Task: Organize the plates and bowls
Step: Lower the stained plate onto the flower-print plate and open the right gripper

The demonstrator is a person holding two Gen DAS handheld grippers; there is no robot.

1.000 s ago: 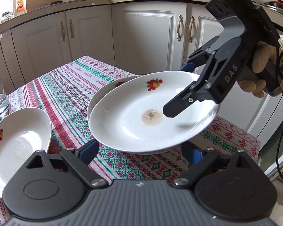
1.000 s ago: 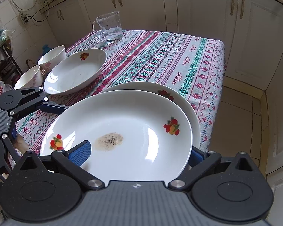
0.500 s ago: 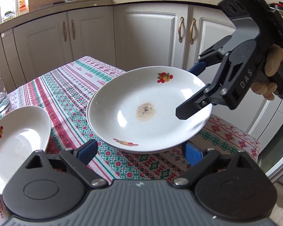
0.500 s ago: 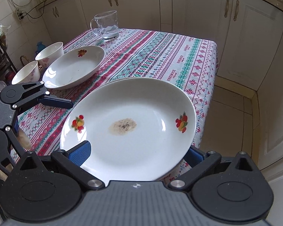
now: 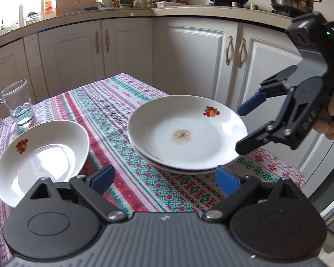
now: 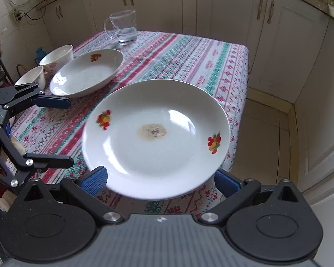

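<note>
Plates sit on a surface (image 5: 113, 102) with a striped cloth. One white plate (image 6: 155, 138) with a brown spot in its middle lies on top of another plate (image 5: 184, 170), of which only a thin rim shows under it. This stack is by the corner of the surface that is nearest the right hand-held gripper (image 6: 160, 180). That gripper's blue fingers (image 6: 93, 181) stand wide, one on each side of the plate's near rim, and do not press on it. From the other view it is off the plate's edge, with a hand (image 5: 332, 115) around its handle.

The left hand-held gripper (image 5: 164, 178) is let go too. Its jaws are opening, and nothing is between them. It is near the stack but not touching it.

A deep white plate (image 5: 42, 155) lies by the left edge. A glass mug (image 6: 122, 27) stands near the far edge. Two white bowls (image 6: 55, 57) are past the deep plate, maybe touching each other; it is hard to see.
</note>
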